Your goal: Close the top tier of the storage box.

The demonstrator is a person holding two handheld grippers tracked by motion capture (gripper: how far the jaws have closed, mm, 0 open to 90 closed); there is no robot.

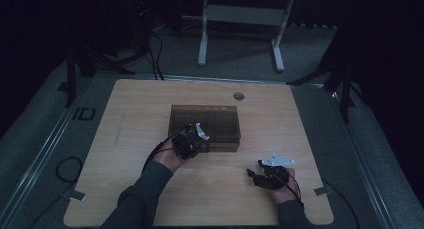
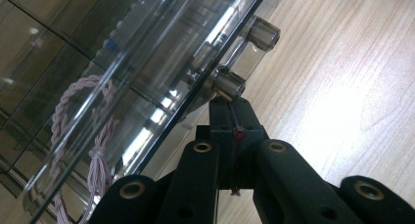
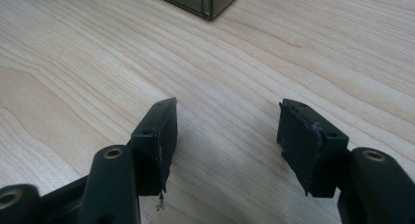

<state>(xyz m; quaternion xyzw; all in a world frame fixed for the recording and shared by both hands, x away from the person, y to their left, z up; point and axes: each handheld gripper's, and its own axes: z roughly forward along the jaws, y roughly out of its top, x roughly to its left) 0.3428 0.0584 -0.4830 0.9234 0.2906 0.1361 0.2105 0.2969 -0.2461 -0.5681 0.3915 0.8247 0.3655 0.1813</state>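
A smoky, transparent plastic organiser box (image 1: 205, 125) with inner compartments sits near the middle of the light wooden tabletop (image 1: 125, 109), its long axis running side to side across the high view and its front edge facing the person. Through the clear lid, in the left claw's view, a twisted length of pale pink cord (image 2: 73, 116) lies in one compartment. On the box's front edge stands a small clear cylindrical latch knob (image 2: 230, 83), with a second such cylinder (image 2: 262, 35) just beyond it along the same edge.

The left claw (image 2: 230, 104) is closed, its black jaws drawn together with their tips right at the nearer knob; whether they pinch it or merely touch it cannot be told. In the high view this left claw (image 1: 192, 139) sits over the box's front-left portion, the sleeved forearm (image 1: 145, 194) reaching up from the near edge of the tabletop.

The right claw (image 3: 227, 128) stands wide open, holding nothing, its jaws low over bare wood with a corner of the box ahead. In the high view the right claw (image 1: 255, 175) lies to the right of the box and nearer the person, well apart from it.
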